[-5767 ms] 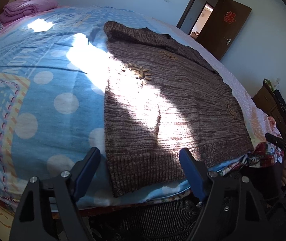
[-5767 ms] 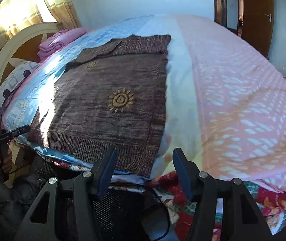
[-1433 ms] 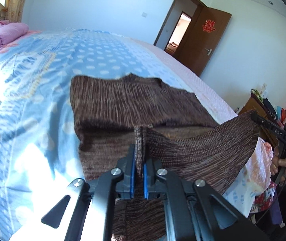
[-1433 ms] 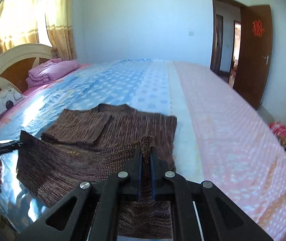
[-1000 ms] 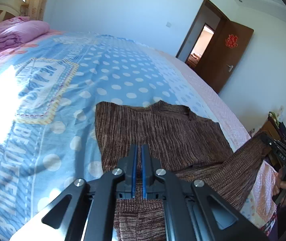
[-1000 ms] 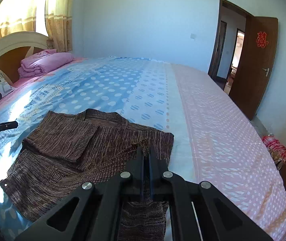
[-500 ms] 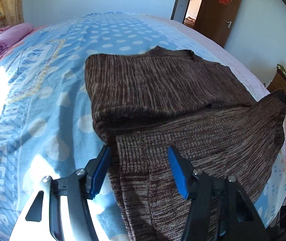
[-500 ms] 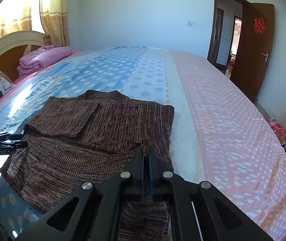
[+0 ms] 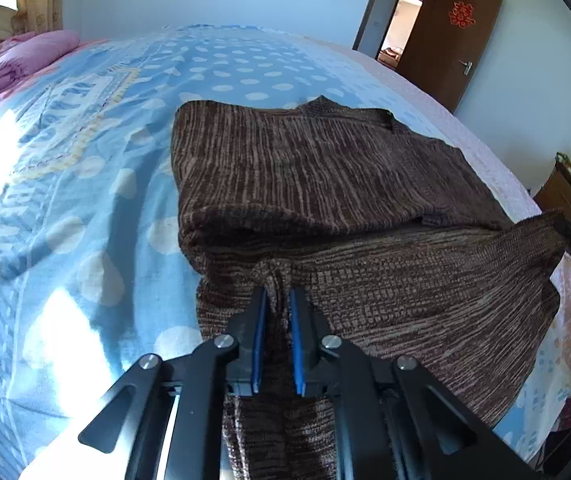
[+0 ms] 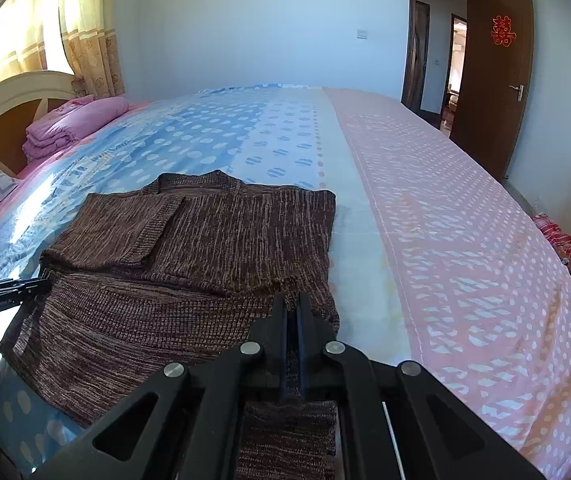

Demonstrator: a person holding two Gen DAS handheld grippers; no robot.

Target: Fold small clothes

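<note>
While the brown knitted sweater lies near the front edge of the bed, its ribbed hem is gripped at both corners and drawn up over the body of the garment. The left gripper is seen clamped on a bunched pleat of the hem, knit pinched between its blue pads; the right gripper is likewise pressed together on the opposite hem corner, fabric running down between its fingers. The neckline is pointed away from the person, toward the far edge of the bed, and the hem is turned toward the near edge. A sleeve is folded across the chest. In its present half-folded state, the garment's long axis is laid across the bed, from one gripper to the other. Wide free room is offered by the pink patterned half of the cover on the right and by the blue dotted part beyond the collar. The folded pink blanket is kept well apart by the headboard. The open brown door is seen beyond the bed.
</note>
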